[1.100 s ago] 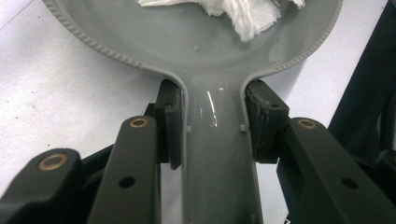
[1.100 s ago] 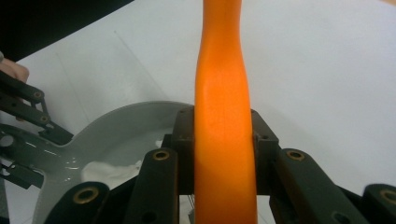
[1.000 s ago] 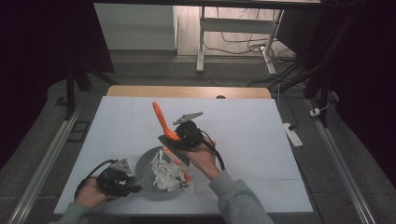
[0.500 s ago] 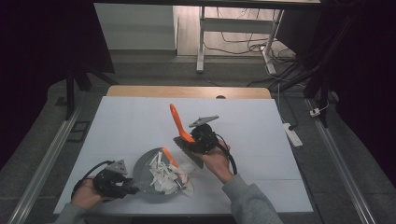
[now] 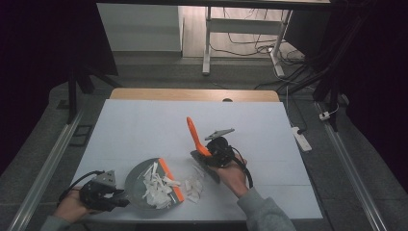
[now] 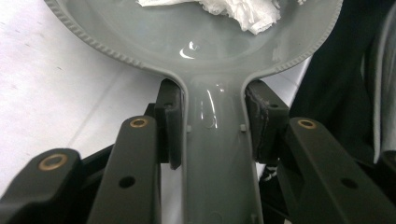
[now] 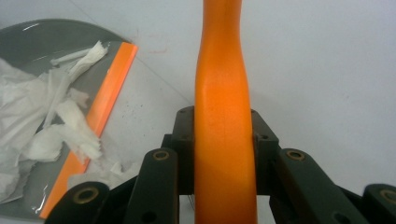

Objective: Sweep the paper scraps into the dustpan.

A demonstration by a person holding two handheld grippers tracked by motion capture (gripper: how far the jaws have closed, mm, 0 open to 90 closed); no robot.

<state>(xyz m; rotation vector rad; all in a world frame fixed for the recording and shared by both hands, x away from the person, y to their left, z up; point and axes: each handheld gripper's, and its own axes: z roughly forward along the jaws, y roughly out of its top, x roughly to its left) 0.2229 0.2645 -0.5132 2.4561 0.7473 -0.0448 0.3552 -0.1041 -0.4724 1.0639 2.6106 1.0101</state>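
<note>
Left gripper, nearest the table's front edge: jaws clamped on the grey handle of the dustpan, one pad on each side of the handle's neck, as seen in the left gripper view. The pan spreads out directly ahead of the jaws, lying flat on the white table.

Inside the pan: torn white paper scraps, heaped toward its far side from the left gripper; a crumpled piece shows at the top of that gripper's view. The pan's orange lip faces the right gripper.

Just beyond the lip, on the table between the pan and the right gripper: a small loose pile of scraps not in the pan.

Right gripper, held in the person's hand: jaws closed on the orange handle of a brush, gripped low on the handle. The handle rises straight up ahead of the jaws and tilts away from the person. The dark brush head sits below the gripper on the table, touching or just over the surface; cannot tell which. In the right gripper view the pan's orange lip and scraps lie to the jaws' left.
</note>
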